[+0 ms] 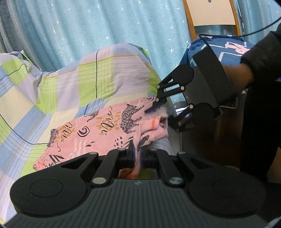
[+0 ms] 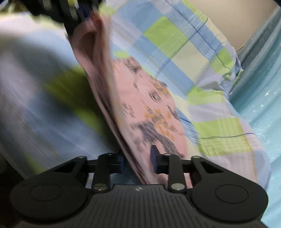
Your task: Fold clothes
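We see the left gripper [image 1: 137, 157] at 6 o'clock of its own wrist view, jaws clamped tight on a thin fold of the pink leopard-print garment [image 1: 98, 129]. The garment lies on the checked bedsheet [image 1: 58, 87], spreading from centre toward 8 o'clock. The right gripper [image 1: 159, 109] comes in from 3 o'clock, held by a hand [image 1: 238, 75] in a dark sleeve; its blue pads [image 1: 156, 107] sit on the garment's bunched edge.

In the right wrist view, heavily blurred, the right gripper [image 2: 138, 162] has the garment [image 2: 140, 108] running between its fingers, the jaws a little apart around the cloth; we cannot tell whether they pinch it. The left gripper [image 2: 77, 15] shows at 11 o'clock holding the same edge. A blue starred curtain [image 1: 105, 26] hangs at 12 o'clock.
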Motion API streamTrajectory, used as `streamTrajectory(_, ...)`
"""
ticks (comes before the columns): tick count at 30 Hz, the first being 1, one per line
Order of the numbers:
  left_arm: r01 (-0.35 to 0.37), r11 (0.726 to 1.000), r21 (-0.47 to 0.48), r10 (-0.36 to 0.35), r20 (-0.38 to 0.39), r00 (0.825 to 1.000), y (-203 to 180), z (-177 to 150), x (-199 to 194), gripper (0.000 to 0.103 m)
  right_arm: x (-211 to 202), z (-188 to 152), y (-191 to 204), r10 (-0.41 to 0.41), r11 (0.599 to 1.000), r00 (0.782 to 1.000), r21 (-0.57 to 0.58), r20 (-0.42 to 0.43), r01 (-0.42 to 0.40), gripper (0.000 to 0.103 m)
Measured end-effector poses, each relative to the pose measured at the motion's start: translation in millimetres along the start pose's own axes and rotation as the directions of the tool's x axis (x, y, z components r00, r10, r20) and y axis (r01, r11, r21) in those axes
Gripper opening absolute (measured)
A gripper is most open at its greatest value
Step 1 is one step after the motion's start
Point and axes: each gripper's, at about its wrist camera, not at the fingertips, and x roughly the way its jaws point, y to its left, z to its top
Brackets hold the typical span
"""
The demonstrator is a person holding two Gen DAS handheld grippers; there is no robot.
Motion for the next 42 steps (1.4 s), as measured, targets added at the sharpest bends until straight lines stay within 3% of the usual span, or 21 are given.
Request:
streamTrajectory(4,0.0,1.0,-0.011,0.0,0.004,1.0,3,-7,1,0.004,11,-24,-1,-0.061,0.987,0.998,-0.149,-0.031,0.056,0.025)
streamTrajectory(9,-0.015,0.999,-0.036,0.015,-0.008,1.0,6,-15,4,0.004,23,-37,-13,-0.105,0.977,0.993,-0.193,-0.061,0.091,0.023)
streamTrajectory(10,-0.021,0.999,-0.041,0.021,-0.007,1.0,6,-16,3,0.004,23,-37,-13,-0.105,0.974,0.992,-0.207,-0.074,0.088,0.019)
streamTrajectory(11,-0.027,0.999,-0.045,0.027,-0.007,1.0,7,-17,2,0.004,24,-38,-14,-0.107,0.973,0.99,-0.216,-0.092,0.084,0.004)
streamTrajectory(18,-0.118,0.992,-0.04,0.118,-0.011,0.993,19,-23,-40,0.003,-19,-10,-21,-0.105,0.985,0.991,-0.143,-0.086,0.092,0.0)
streamTrajectory(23,-0.196,0.979,-0.045,0.195,-0.031,0.98,35,-38,-100,0.003,-71,37,-8,0.008,0.996,0.999,-0.09,-0.036,-0.011,0.0)
streamTrajectory(29,-0.205,0.978,-0.047,0.201,-0.079,0.976,17,-65,-153,0.003,-124,68,32,0.105,0.985,0.994,-0.136,-0.005,-0.105,0.0)
streamTrajectory(34,-0.173,0.977,-0.127,0.156,-0.134,0.979,11,-94,-143,0.003,-123,79,50,0.211,0.957,0.976,-0.193,-0.058,-0.218,0.0)
streamTrajectory(36,-0.16,0.969,-0.189,0.139,-0.123,0.983,24,-99,-139,0.003,-114,86,45,0.255,0.941,0.962,-0.206,-0.098,-0.27,0.0)
streamTrajectory(42,-0.124,0.912,-0.391,0.101,-0.078,0.992,105,-92,-103,0.003,-64,118,-19,0.355,0.928,0.923,-0.063,-0.15,-0.367,0.0)
